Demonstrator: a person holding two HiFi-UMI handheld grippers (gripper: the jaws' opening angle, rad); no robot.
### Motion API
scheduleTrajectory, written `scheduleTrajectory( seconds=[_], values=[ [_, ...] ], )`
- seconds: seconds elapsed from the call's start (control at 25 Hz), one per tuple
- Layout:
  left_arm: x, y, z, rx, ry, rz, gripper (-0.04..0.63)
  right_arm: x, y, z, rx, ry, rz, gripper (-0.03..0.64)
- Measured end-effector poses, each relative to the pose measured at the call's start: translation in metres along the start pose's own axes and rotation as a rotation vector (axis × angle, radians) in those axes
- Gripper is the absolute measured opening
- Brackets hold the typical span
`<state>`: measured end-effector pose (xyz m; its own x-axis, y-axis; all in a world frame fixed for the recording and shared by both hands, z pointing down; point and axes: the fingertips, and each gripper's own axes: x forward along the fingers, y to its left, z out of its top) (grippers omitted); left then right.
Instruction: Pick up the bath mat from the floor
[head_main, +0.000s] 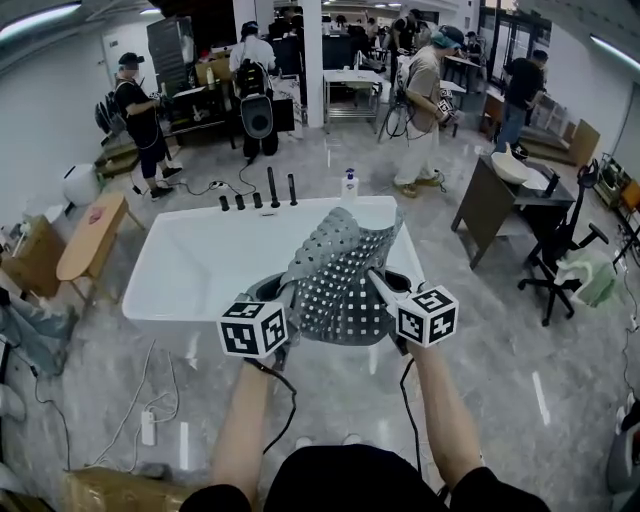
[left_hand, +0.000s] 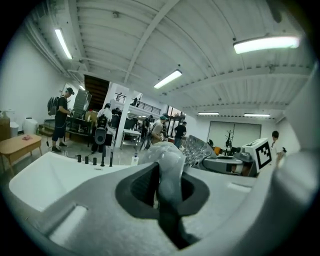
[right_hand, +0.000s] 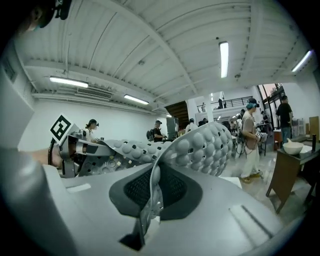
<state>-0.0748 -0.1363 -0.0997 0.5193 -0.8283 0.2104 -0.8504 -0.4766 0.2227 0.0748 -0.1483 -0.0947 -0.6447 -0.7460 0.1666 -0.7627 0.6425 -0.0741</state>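
Note:
The grey bath mat (head_main: 335, 270), studded with round bumps and holes, hangs spread between my two grippers above the white bathtub (head_main: 190, 265). My left gripper (head_main: 285, 297) is shut on the mat's left edge, and the pinched fold (left_hand: 169, 167) stands up between the jaws in the left gripper view (left_hand: 162, 197). My right gripper (head_main: 381, 284) is shut on the right edge. In the right gripper view the mat (right_hand: 202, 145) arches away from the jaws (right_hand: 150, 202) toward the other gripper. Both grippers point nearly level.
Black tap fittings (head_main: 258, 195) and a white bottle (head_main: 349, 185) stand at the tub's far rim. A wooden bench (head_main: 90, 235) is at the left, a dark table with a basin (head_main: 505, 185) and an office chair (head_main: 560, 255) at the right. Cables (head_main: 140, 410) lie on the floor; several people stand behind.

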Motion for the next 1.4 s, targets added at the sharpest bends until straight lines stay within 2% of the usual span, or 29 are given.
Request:
scheduleTrajectory(
  seconds=[0.16,0.32,0.48,0.72,1.4],
  values=[
    [-0.013,-0.014,0.041,0.026,-0.102,-0.012,0.018,-0.015,0.005,0.04,-0.078,-0.078,-0.014,0.018],
    [-0.028,-0.02,0.078,0.095,-0.181,0.004,0.018,-0.02,0.01,0.076,-0.162,-0.138,-0.027,0.018],
    [-0.034,-0.028,0.092,0.112,-0.228,0.005,0.018,-0.029,0.014,0.093,-0.21,-0.171,-0.042,0.018],
    [-0.034,-0.017,0.092,0.105,-0.235,0.007,0.018,-0.021,0.02,0.098,-0.256,-0.173,-0.039,0.018],
    [-0.008,-0.013,0.076,0.111,-0.194,0.011,0.018,-0.001,0.002,0.085,-0.229,-0.161,-0.02,0.018]
  ],
)
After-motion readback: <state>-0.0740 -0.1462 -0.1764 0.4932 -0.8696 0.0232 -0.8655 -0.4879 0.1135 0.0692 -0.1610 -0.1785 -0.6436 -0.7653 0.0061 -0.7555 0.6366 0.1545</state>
